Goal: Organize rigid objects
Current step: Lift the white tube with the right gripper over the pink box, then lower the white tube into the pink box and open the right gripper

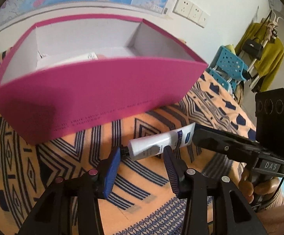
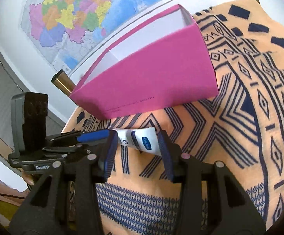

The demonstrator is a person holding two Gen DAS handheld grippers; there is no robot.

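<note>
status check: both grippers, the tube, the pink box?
Both grippers on white tube, one per end. Tube held just above the cloth. Pink box ahead, open; path clear.

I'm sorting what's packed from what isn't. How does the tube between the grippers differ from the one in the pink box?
The white tube lies in the open on the patterned cloth, between both grippers' fingers; the tube in the box lies inside the pink box, half hidden by its wall. The outer one shows a blue label; the inner one's print is unreadable. Both look white.
</note>
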